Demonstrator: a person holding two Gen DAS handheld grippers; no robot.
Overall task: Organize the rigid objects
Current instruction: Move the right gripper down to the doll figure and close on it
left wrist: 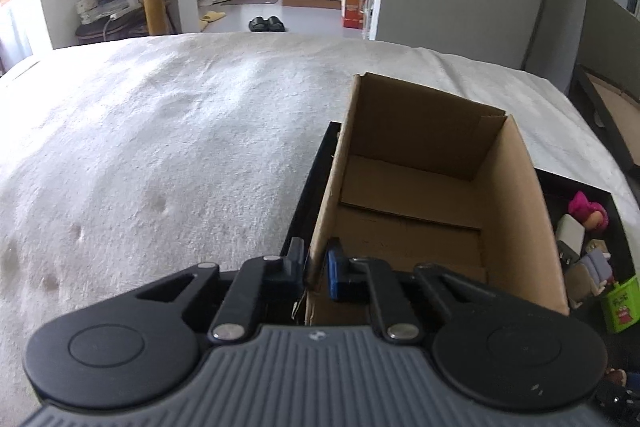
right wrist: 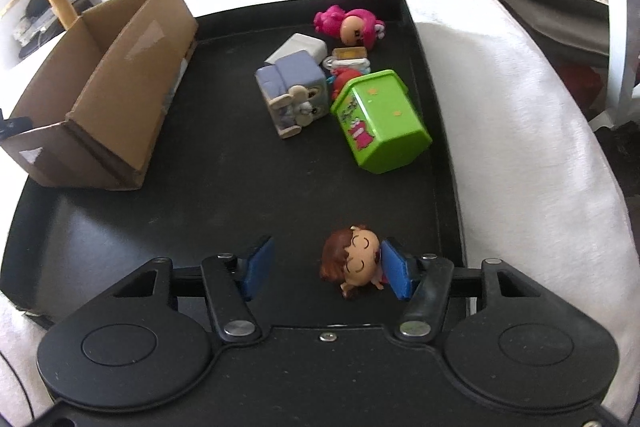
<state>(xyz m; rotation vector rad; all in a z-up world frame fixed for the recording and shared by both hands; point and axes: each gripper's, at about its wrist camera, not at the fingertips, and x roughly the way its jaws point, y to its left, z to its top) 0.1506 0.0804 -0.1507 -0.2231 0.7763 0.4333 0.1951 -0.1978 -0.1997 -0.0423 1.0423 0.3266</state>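
Centring matters: right hand-held gripper point(right wrist: 326, 273) straddles the doll figurine point(right wrist: 354, 267) on the black tray point(right wrist: 120, 227), jaws apart, only its right pad touching; left hand-held gripper point(left wrist: 314, 271) pinches the cardboard box point(left wrist: 516, 211) wall.

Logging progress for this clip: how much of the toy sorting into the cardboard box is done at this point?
Nothing is packed yet: the cardboard box looks empty. In hand: the left tool is shut on the box's near wall, and the right tool is open around the brown-haired doll, one pad beside its head. Left: that doll, the pink doll, the green bin and the grey block toy, all on the black tray.
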